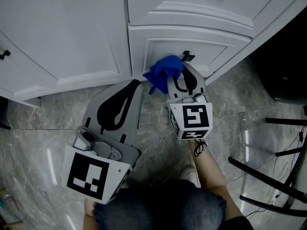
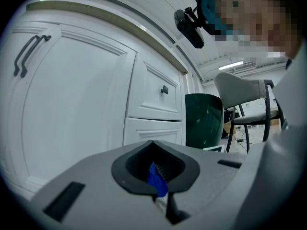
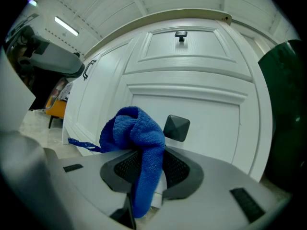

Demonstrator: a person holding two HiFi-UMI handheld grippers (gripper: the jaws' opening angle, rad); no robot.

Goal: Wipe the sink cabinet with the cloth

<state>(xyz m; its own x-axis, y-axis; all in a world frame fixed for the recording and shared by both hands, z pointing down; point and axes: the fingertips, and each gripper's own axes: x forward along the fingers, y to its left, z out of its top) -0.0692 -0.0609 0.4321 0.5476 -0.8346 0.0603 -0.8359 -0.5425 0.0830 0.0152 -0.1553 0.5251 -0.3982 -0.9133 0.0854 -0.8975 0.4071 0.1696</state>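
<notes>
Blue cloth [image 1: 163, 73] in right gripper [image 3: 144, 169], by cabinet [image 1: 72, 32]

Left tool [image 2: 153, 143] has its jaws closed tip to tip, and a sliver of blue cloth [image 2: 156, 180] peeks through the dark gap. Beyond it there's a white cabinet [image 2: 76, 109], then a green bin [image 2: 204, 119] and a chair [image 2: 244, 92].

Blue cloth [image 1: 165, 71], white cabinet [image 1: 72, 32], grey marbled floor [image 1: 225, 104].
</notes>
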